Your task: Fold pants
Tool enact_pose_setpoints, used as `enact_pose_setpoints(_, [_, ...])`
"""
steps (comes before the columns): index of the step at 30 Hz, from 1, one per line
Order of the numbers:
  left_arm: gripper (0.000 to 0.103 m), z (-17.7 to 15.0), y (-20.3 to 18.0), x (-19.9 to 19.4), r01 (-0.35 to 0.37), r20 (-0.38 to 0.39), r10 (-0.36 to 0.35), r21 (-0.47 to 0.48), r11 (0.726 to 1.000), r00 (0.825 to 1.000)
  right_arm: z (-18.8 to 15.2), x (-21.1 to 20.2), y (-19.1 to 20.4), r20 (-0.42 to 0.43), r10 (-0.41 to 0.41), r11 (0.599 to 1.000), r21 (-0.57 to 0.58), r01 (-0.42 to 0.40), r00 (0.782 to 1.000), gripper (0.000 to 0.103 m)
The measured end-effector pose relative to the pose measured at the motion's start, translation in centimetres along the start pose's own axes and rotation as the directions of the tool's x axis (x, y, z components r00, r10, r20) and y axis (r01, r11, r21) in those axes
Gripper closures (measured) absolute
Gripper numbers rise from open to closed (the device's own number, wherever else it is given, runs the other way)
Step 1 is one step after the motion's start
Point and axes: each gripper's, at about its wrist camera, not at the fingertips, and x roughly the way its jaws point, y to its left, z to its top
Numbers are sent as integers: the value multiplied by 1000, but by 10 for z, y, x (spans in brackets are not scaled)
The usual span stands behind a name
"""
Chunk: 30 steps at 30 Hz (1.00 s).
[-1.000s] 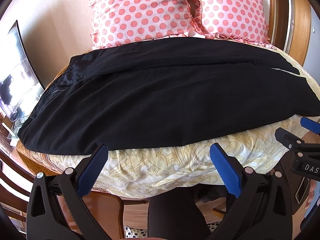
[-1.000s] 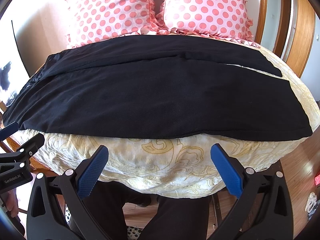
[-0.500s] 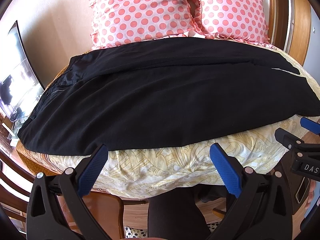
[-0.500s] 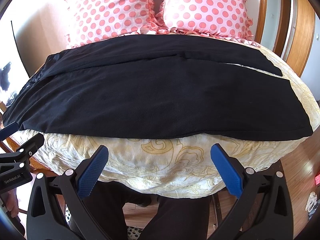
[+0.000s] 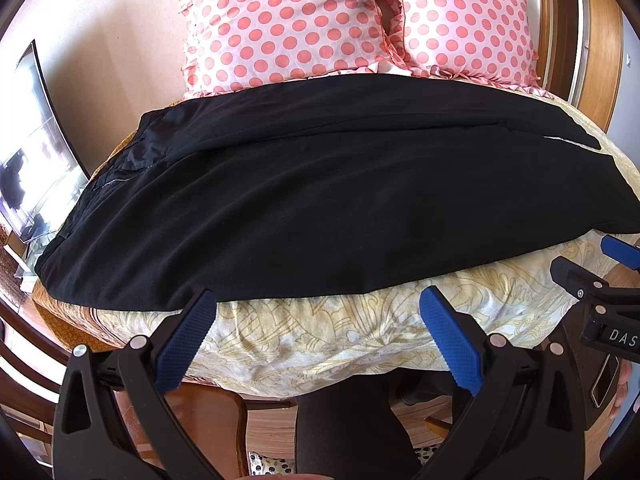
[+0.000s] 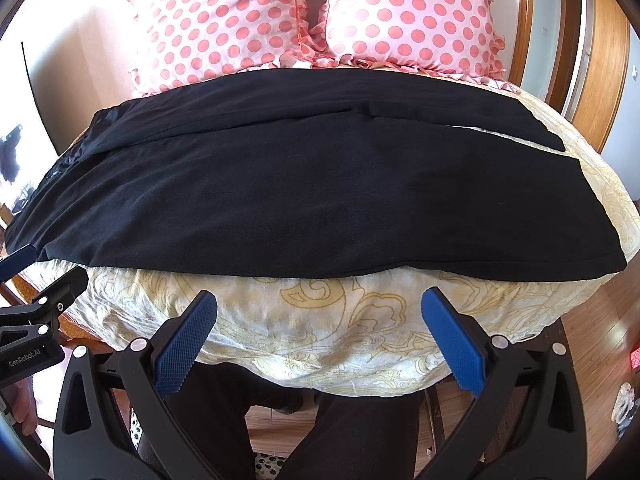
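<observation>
The black pants (image 6: pixel 320 192) lie flat across the bed (image 6: pixel 320 320), soft and light and probably limp when lifted, so the wide-open left gripper (image 5: pixel 316 320) and right gripper (image 6: pixel 318 320) should take the near hem corners.

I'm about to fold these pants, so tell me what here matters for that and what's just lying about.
For the job:
black pants, spread across the bed
left gripper, open
right gripper, open
bedspread, the folding surface

Just there:
two polka-dot pillows
TV
wooden door
</observation>
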Motion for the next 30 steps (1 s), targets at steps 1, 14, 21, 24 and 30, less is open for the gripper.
enact_pose_setpoints(1, [2, 1, 0, 0, 0, 0, 0, -2, 1000, 1000, 0, 0, 0, 1, -1, 1000, 0, 1, 1000, 1])
enact_pose_setpoints(14, [2, 4, 3, -1, -4, 30, 5, -15, 1000, 1000, 3, -1, -2, 12, 2, 1000, 9, -2, 1000, 1])
enact_pose_setpoints(21, [2, 8, 5, -3, -2, 54, 3, -28, 1000, 999, 11, -5, -1, 32, 0, 1000, 5, 0, 999, 1])
enact_pose_setpoints(24, [2, 11, 6, -4, -4, 69, 6, -38, 999, 998, 16, -5, -2, 42, -5, 1000, 4, 5, 999, 1])
enact_pose_setpoints(30, [2, 29, 12, -5, 6, 107, -1, -54, 999, 994, 31, -3, -8, 65, -10, 1000, 0, 10, 998, 1])
